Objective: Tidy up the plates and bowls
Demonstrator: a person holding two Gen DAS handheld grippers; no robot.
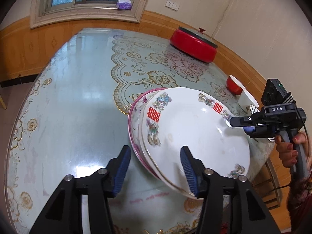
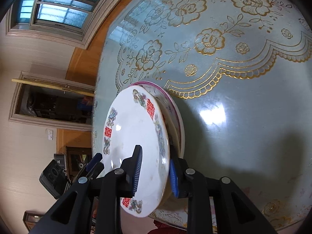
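We clamp the white plate [image 2: 134, 136] rim with our right gripper [image 2: 154, 173], jaws straddling its edge, tilting it onto the pink-rimmed plate [image 1: 136, 105] beneath; our left gripper [image 1: 154, 167] gapes open beside that plate, steadying

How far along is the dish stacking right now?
Done: a pink-rimmed plate already sits under the double-happiness plate. In hand: the right gripper clamps that top plate's rim; the left gripper straddles its near edge, open. Left: the red bowl and white cup stand apart, unsorted.
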